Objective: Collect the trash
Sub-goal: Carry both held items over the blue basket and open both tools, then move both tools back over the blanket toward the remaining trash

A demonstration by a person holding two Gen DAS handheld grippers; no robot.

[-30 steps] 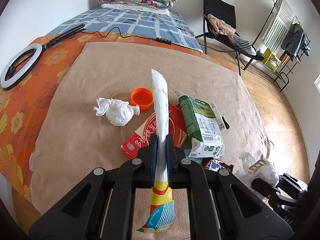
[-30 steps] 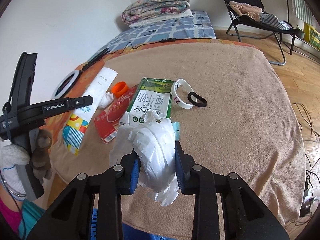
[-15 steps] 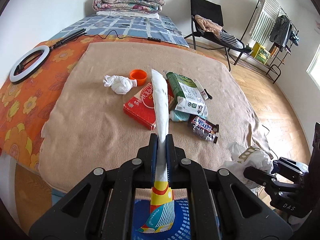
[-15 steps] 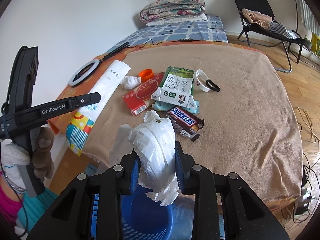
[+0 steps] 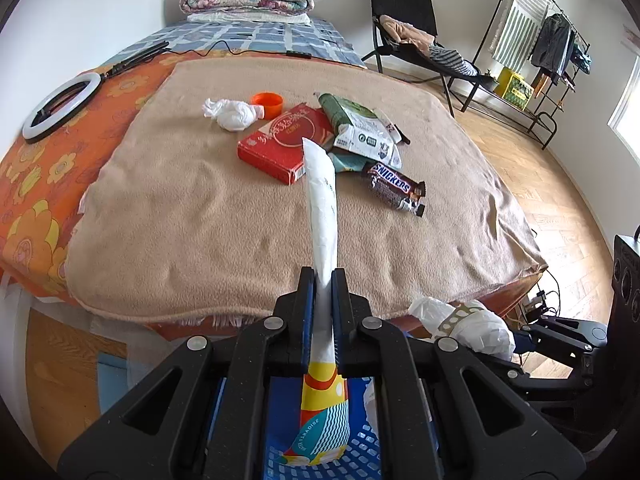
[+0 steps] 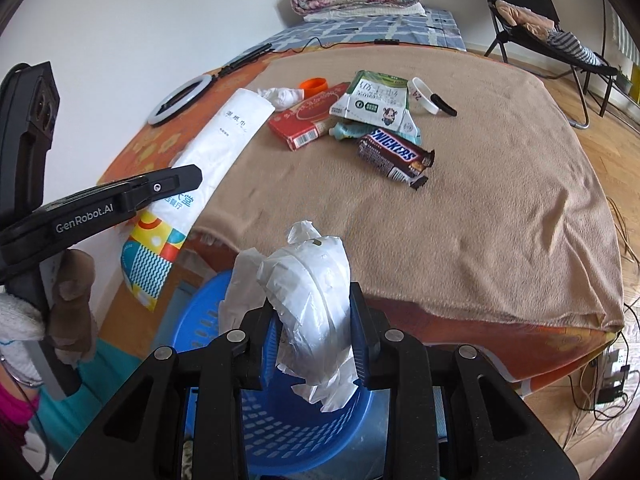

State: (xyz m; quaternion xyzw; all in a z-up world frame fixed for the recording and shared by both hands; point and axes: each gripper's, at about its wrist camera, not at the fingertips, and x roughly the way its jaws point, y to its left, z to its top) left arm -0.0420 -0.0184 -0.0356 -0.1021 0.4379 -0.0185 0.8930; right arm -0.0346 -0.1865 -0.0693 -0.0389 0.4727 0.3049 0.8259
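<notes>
Left gripper (image 5: 325,280) clamping long wipes packet (image 5: 322,208), frame centre, above blue basket (image 6: 304,420). Right gripper (image 6: 312,312) squeezing crumpled plastic bag (image 6: 308,292), lower centre, over basket. Both seeming light, soft, slippery; pinching mid-body suiting best.

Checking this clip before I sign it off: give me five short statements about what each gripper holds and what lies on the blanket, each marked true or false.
1. The left gripper is shut on a long white wet-wipe packet. True.
2. The right gripper has empty jaws. False: it is shut on a crumpled white plastic bag.
3. A blue basket sits below the grippers, off the bed's edge. True.
4. The Snickers bar already lies in the basket. False: it lies on the tan blanket.
5. The orange cap sits beside a crumpled tissue. True.
</notes>
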